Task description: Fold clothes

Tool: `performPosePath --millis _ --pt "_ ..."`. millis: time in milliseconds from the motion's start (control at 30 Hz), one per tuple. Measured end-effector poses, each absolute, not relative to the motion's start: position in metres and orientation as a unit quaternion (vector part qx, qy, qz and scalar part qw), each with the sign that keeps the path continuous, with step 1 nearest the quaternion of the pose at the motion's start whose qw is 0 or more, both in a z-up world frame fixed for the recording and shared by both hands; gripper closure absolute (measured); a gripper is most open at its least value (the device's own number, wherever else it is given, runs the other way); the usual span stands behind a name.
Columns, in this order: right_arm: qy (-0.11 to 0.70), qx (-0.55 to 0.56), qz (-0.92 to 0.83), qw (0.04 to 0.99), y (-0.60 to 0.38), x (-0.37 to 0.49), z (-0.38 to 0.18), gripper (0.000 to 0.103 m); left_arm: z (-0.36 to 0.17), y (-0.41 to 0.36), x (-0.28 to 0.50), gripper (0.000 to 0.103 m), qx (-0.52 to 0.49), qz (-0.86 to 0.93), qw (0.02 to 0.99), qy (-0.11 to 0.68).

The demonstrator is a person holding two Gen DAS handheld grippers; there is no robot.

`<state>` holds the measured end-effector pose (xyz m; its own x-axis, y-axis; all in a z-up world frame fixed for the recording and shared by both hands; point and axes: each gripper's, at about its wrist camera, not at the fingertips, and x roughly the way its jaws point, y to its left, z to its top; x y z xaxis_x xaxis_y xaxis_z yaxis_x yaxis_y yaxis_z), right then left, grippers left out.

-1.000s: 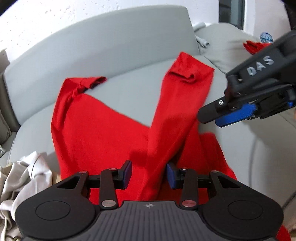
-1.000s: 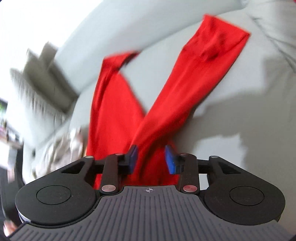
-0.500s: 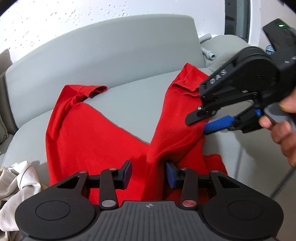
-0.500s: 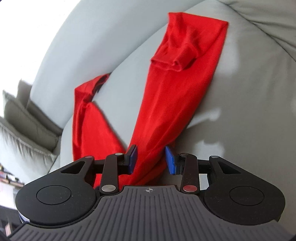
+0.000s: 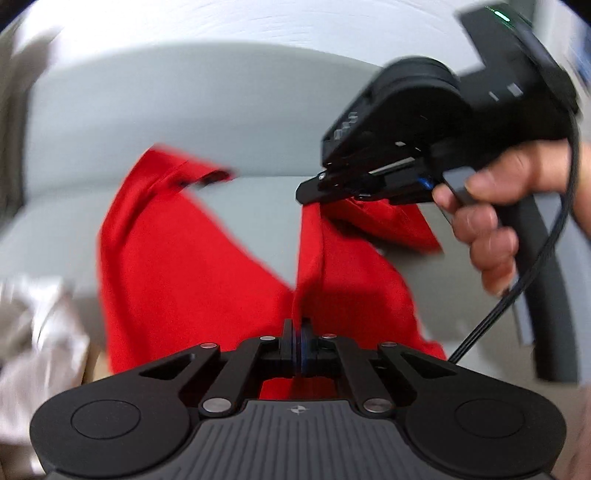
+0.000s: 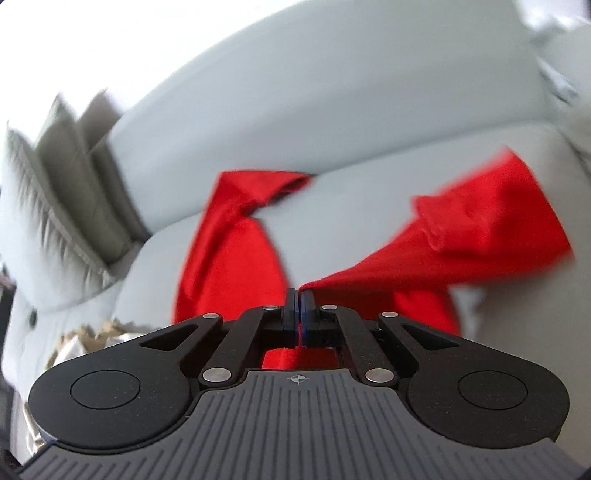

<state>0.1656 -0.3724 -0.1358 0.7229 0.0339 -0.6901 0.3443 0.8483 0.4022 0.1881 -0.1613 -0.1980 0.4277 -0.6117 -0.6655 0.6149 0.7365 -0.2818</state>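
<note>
Left wrist view looks over a pale grey upholstered sofa (image 5: 229,122) under a white wall (image 5: 258,26). Spread on the seat ahead of the left gripper (image 5: 297,332) lies the red fabric garment (image 5: 184,266); its jaws have just closed and now pinch a raised ridge of that cloth. Beyond it, up and to the right, the right gripper (image 5: 308,192), held in a person's hand (image 5: 491,218) with a black cable (image 5: 517,288) trailing, bites the far red leg. Crumpled pale beige clothing (image 5: 40,332) sits to the left. Right wrist view alone shows fringed grey cushions (image 6: 70,184) at the left, and the right gripper (image 6: 298,295) clamped tight on red cloth (image 6: 480,229)
</note>
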Motion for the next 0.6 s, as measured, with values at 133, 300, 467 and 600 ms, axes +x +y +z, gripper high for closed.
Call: performPosePath --millis 133,300,467,600 --pt "0.395 0.216 -0.05 0.892 -0.333 0.218 -0.142 0.102 -0.21 -0.125 0.209 0.101 -0.068 -0.297 0.852 0.425" --pt "0.444 0.151 -0.011 0.883 -0.273 0.273 -0.162 0.102 -0.22 -0.105 0.215 0.101 -0.081 -0.264 0.857 0.435" --pt "0.474 0.103 0.017 0.874 -0.242 0.3 -0.179 0.102 -0.227 -0.098 0.218 0.098 -0.097 -0.241 0.86 0.439" --pt "0.491 0.102 0.044 0.864 -0.24 0.307 -0.182 0.084 -0.215 -0.086 0.215 0.086 -0.117 -0.21 0.88 0.409"
